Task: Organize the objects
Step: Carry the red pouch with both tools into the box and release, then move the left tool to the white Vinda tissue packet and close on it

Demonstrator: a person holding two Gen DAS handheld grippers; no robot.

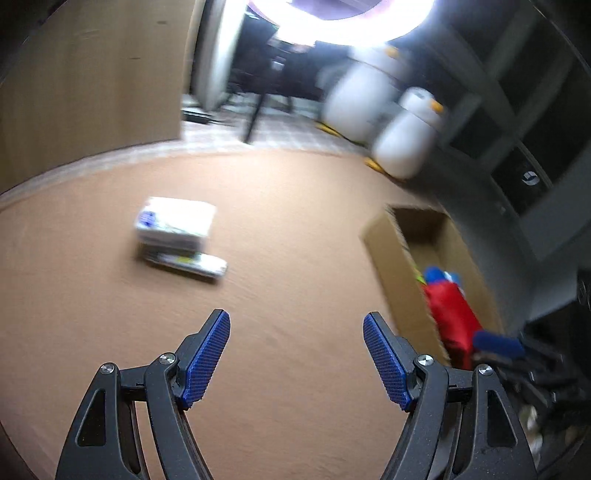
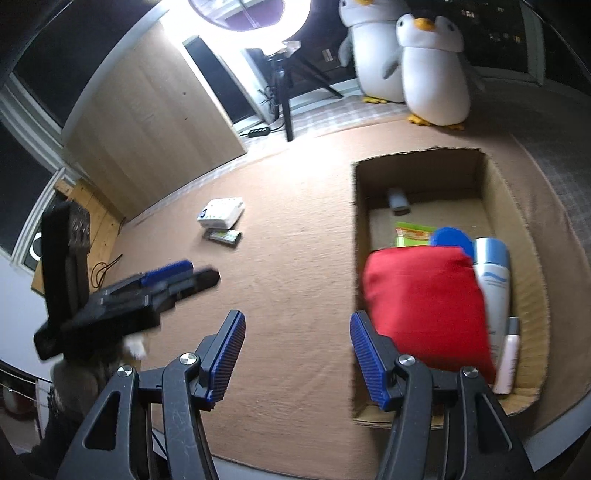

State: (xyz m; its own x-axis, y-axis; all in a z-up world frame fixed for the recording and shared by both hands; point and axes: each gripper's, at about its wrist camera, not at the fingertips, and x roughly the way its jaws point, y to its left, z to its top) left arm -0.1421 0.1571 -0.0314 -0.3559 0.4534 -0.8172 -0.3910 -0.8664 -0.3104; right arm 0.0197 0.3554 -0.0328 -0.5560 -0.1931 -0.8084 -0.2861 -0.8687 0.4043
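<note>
Objects for sorting sit in two places from where I watch: most are packed into the open cardboard box [image 2: 517, 236] on the tan carpet [image 2: 295, 295], and two lie loose on the carpet well to the box's left. Inside the box I see a red pouch [image 2: 421, 306] filling the near half, a white and blue bottle [image 2: 493, 280] lying along its right side, a small pale pink bottle [image 2: 511, 354] nearer still against the right wall, a round blue lid [image 2: 452, 238] and a green packet [image 2: 412, 234] just behind the pouch, and a small grey piece [image 2: 398, 199] at the far end. Out on the carpet, a white box with blue print [image 2: 221, 213] lies with a flat green-labelled pack [image 2: 223, 237] just in front of it, touching or nearly so. My right claw [image 2: 297, 356] hangs over the carpet at the box's near left corner, its blue pads parted about halfway with nothing between them, the right pad overlapping the box wall and the pouch in view. My left claw [image 1: 296, 358] is spread wide and empty above bare carpet, aimed toward the white box; its view is blurred. In the right wrist view it shows at the left, dark with a blue pad, blurred. Two white plush penguins [image 2: 432, 70] stand beyond the carpet, beside a ring light [image 2: 255, 18] on a tripod.
</note>
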